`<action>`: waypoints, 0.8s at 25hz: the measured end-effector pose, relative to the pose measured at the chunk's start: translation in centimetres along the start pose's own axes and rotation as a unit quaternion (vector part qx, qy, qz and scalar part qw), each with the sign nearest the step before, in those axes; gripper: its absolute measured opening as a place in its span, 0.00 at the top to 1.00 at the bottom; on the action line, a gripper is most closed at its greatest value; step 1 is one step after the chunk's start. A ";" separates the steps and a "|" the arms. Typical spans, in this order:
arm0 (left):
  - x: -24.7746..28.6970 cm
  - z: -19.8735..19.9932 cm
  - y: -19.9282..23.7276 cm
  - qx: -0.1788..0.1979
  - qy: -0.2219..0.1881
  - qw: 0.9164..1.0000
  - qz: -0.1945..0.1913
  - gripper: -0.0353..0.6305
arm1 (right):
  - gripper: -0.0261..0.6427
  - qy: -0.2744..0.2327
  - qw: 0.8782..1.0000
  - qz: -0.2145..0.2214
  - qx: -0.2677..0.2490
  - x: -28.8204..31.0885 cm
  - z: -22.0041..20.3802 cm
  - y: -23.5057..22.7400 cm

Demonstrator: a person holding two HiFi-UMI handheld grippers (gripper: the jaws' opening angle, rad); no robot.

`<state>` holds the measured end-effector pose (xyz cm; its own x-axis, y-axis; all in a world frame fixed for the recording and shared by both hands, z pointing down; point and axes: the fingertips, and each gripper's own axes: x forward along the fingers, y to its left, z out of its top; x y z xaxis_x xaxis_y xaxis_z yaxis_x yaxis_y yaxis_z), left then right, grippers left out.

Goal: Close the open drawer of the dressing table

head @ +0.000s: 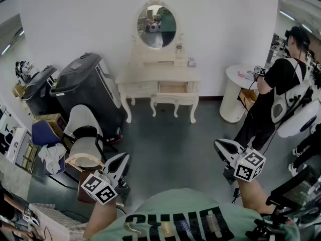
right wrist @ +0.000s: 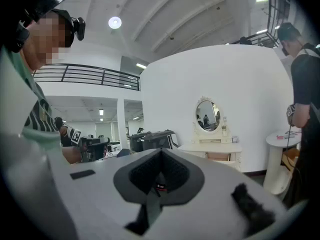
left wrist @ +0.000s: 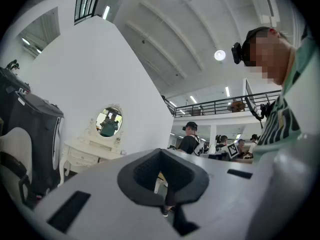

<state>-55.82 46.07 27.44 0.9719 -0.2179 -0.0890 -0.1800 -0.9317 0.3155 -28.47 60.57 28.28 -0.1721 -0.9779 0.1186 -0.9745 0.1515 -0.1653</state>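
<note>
The cream dressing table [head: 150,82] stands against the far white wall under an oval mirror [head: 156,26]. Its right-hand drawer [head: 173,88] is pulled out and shows a wooden inside. Both grippers are low in the head view, far from the table across the grey floor. My left gripper [head: 123,158] has its jaws together with nothing in them. My right gripper [head: 219,145] is also shut and empty. The left gripper view has the table [left wrist: 87,154] small at the left, beyond the gripper [left wrist: 161,156]. Past the gripper [right wrist: 160,154], the right gripper view shows the open drawer [right wrist: 218,156].
Two large black suitcases [head: 90,87] and a white-and-tan chair [head: 85,139] stand left of the table. A round white side table [head: 239,97] is to its right, with a person in black [head: 281,89] beside it. Grey floor [head: 170,144] stretches between me and the dressing table.
</note>
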 end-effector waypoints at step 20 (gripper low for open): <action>2.3 -2.6 -1.4 -0.004 -0.010 1.000 -0.005 0.95 | 0.94 -0.025 0.998 -0.002 0.054 -1.8 -1.1 -3.7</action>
<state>-52.98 47.64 29.27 0.9703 -0.2149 -0.1107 -0.1693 -0.9311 0.3230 -24.75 61.89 29.72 -0.1587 -0.9848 0.0709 -0.9537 0.1343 -0.2692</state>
